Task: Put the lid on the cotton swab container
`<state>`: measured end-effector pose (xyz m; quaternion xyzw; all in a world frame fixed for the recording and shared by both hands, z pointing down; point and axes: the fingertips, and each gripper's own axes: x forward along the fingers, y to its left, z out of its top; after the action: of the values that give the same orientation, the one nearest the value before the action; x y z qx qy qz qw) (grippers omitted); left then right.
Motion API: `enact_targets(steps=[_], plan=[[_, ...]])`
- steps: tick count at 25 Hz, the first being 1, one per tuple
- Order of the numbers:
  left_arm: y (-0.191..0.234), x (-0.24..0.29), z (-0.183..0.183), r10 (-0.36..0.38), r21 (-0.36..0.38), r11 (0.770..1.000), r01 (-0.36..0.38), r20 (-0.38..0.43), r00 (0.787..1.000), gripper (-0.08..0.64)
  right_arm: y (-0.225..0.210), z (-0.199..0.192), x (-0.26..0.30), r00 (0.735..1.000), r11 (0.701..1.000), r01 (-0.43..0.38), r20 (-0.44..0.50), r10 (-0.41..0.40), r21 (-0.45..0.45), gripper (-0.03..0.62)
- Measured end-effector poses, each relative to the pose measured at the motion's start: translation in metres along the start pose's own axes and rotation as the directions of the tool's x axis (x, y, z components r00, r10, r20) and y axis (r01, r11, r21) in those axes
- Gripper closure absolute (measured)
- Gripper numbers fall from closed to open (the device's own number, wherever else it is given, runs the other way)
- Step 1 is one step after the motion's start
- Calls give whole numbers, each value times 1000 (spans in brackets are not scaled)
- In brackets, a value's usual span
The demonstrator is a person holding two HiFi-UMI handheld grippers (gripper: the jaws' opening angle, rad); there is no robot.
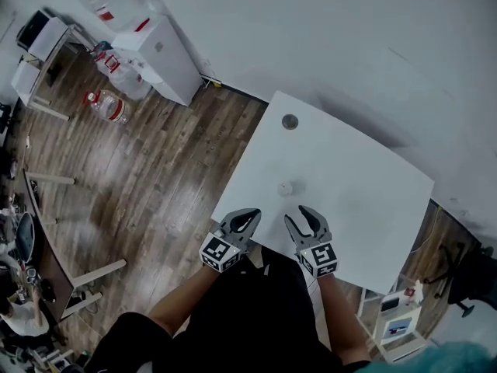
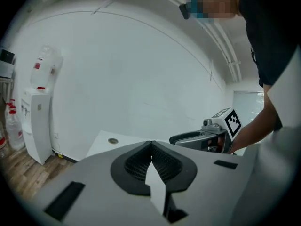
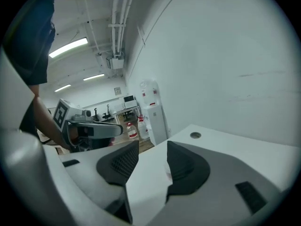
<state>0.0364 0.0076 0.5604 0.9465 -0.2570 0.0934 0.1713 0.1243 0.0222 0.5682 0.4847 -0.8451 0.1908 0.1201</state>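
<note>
Nearest me: left tool (image 1: 245,217) clenched on nothing, right tool (image 1: 304,214) released and empty, both at the bench's (image 1: 365,208) near edge. Cotton swab container (image 1: 285,187) sits beyond at 12 o'clock, untouched; I can't make out the lid. Risk: it looks small and light, so a clumsy approach could tip it.

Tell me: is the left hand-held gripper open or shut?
Shut: the pads of the left hand-held gripper meet, nothing between them.

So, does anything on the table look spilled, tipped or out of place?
Nothing stands out. The container sits on the white table with no spill around it; it is too small to tell whether its lid is on. The left hand-held gripper is shut and empty, the right hand-held gripper open and empty.
</note>
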Motion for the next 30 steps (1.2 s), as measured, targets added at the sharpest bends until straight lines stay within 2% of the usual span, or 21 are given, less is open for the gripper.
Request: enact_targets(steps=[6,12,13,15,18,23,30], plan=[[-13,-32,12,-42,43,998,43,-25,999,548,49,19,-9,989,991,133,59,-134,18,411],[-21,-89,26,-59,67,996,59,-11,998,548,125,34,-12,959,966,258,112,-260,38,414],[-22,-98,29,-58,62,996,58,-2,998,548,136,36,-13,954,962,268,123,-273,55,433],[-25,-113,33,-62,59,996,61,15,998,548,155,42,-17,943,953,281,152,-296,113,529],[-34,-131,45,-70,80,995,66,39,997,548,172,48,-26,917,928,343,161,-365,147,545],[-56,-145,57,-129,103,987,120,77,989,548,187,54,-40,861,866,493,97,-500,82,554],[-69,-147,63,-99,99,991,91,79,992,548,200,76,-73,784,812,577,216,-582,93,554]])
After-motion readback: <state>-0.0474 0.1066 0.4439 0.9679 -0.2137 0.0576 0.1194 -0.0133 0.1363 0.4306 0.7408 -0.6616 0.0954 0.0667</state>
